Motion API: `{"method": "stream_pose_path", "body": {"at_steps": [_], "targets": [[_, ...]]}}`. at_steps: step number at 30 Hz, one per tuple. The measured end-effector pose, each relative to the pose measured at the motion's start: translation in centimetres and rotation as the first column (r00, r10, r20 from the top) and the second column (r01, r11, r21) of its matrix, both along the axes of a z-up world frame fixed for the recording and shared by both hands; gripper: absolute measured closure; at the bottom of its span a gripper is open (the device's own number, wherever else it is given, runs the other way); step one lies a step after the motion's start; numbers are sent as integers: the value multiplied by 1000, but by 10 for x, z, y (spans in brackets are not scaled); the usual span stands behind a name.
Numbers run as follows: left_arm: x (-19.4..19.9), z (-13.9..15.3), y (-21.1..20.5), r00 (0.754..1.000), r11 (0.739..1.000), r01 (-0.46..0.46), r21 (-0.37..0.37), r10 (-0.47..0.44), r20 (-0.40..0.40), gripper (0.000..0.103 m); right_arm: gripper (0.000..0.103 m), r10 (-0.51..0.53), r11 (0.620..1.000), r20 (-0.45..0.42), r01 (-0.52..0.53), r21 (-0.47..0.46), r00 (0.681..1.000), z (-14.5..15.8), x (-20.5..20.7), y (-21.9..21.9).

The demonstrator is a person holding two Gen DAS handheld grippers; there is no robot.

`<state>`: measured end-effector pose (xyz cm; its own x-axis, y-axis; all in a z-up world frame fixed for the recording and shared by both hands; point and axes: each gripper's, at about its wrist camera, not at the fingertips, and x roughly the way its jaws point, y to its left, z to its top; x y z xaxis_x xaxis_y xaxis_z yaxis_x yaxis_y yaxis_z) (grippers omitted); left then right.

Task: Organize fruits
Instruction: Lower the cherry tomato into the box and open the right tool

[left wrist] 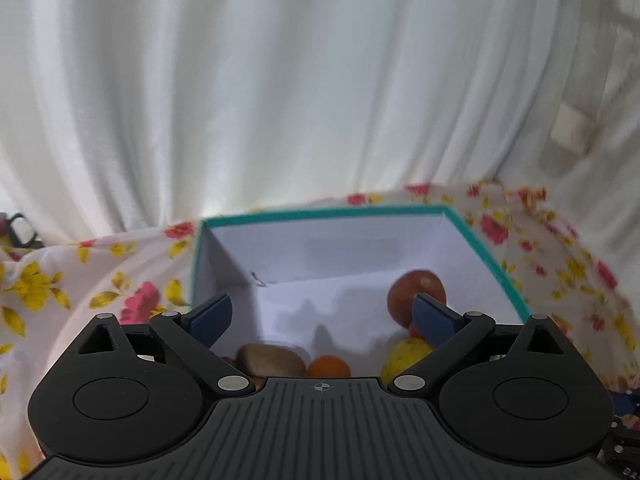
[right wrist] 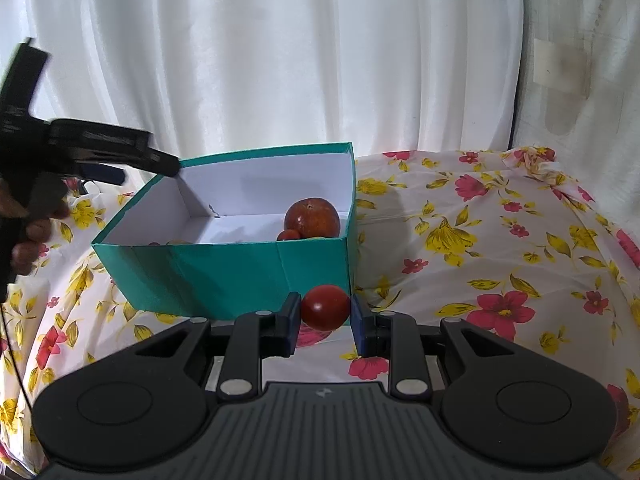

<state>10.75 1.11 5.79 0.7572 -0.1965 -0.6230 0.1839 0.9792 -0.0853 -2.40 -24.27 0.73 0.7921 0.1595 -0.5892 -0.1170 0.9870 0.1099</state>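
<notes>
A teal box (right wrist: pixel 224 276) with a white inside stands on a flowered cloth. In the left wrist view the box (left wrist: pixel 320 213) holds a large red-brown fruit (left wrist: pixel 412 290), a brown fruit (left wrist: pixel 270 360), a small orange fruit (left wrist: pixel 329 366) and a yellow fruit (left wrist: pixel 402 356). My left gripper (left wrist: pixel 322 316) is open and empty above the box. It shows at the left of the right wrist view (right wrist: pixel 100 152). My right gripper (right wrist: pixel 325 316) is shut on a small red tomato (right wrist: pixel 325 307), just in front of the box's near right corner.
A white curtain (right wrist: pixel 280 60) hangs behind the table. The flowered cloth (right wrist: pixel 500 260) spreads to the right of the box. A small red fruit (right wrist: pixel 289 235) lies beside the large one (right wrist: pixel 312 217) in the box.
</notes>
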Motion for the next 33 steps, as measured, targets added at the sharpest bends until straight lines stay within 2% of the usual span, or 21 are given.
{"method": "stream_pose_path", "body": {"at_steps": [8, 14, 20, 24, 33], "targets": [[-38, 21, 30, 994, 996, -91, -13, 92, 54, 3, 78, 21, 1000, 7, -21, -1, 1000, 3, 5, 3], [-70, 37, 52, 988, 987, -132, -94, 139, 74, 2, 78, 66, 998, 35, -65, -10, 997, 13, 15, 17], [-94, 43, 71, 974, 973, -197, -117, 208, 87, 2, 77, 96, 995, 71, -94, -31, 993, 26, 34, 33], [-105, 40, 80, 966, 961, -238, -142, 250, 72, 2, 77, 98, 994, 86, -94, -46, 991, 33, 52, 42], [-113, 19, 87, 955, 951, -296, -90, 296, -6, 2, 77, 87, 993, 44, -83, -82, 995, 24, 96, 60]]}}
